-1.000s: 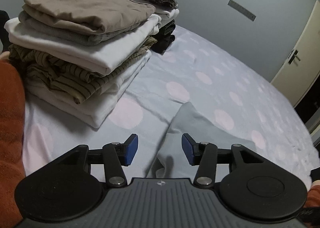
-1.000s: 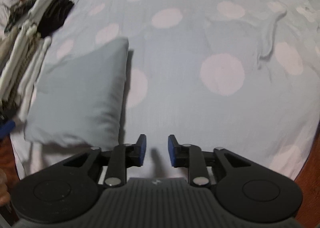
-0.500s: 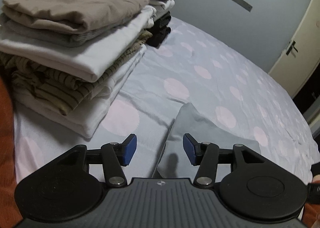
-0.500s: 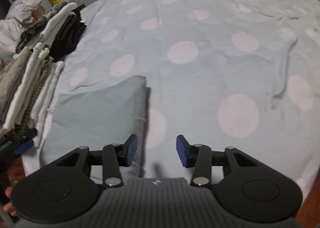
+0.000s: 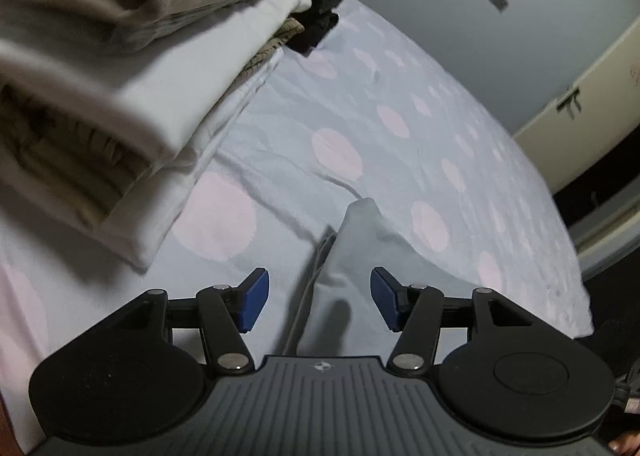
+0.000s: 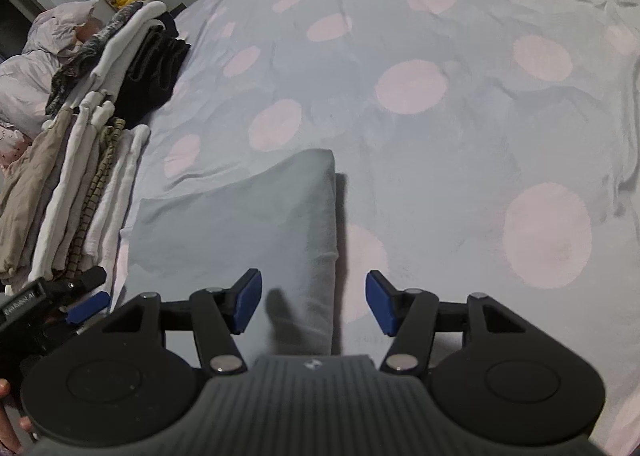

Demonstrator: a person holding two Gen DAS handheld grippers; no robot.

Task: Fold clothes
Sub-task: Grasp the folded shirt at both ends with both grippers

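Left wrist view: left hand-held gripper [image 5: 316,304], blue pads spread apart, nothing between them, low over the near left edge of a folded pale grey-blue garment [image 5: 372,256] lying flat on the bed's grey sheet with pink dots [image 5: 400,128]. Tall stack of folded beige, white and striped clothes [image 5: 120,68] just left of it.

Right wrist view: right hand-held gripper [image 6: 314,302], pads wide apart, empty, straddling the garment's [image 6: 248,224] right folded edge. Stack [image 6: 76,192] at left; left hand-held gripper [image 6: 86,302] beside it. No containers seen.

Both grippers [image 5: 316,302] [image 6: 313,303] apparently wider, lower.
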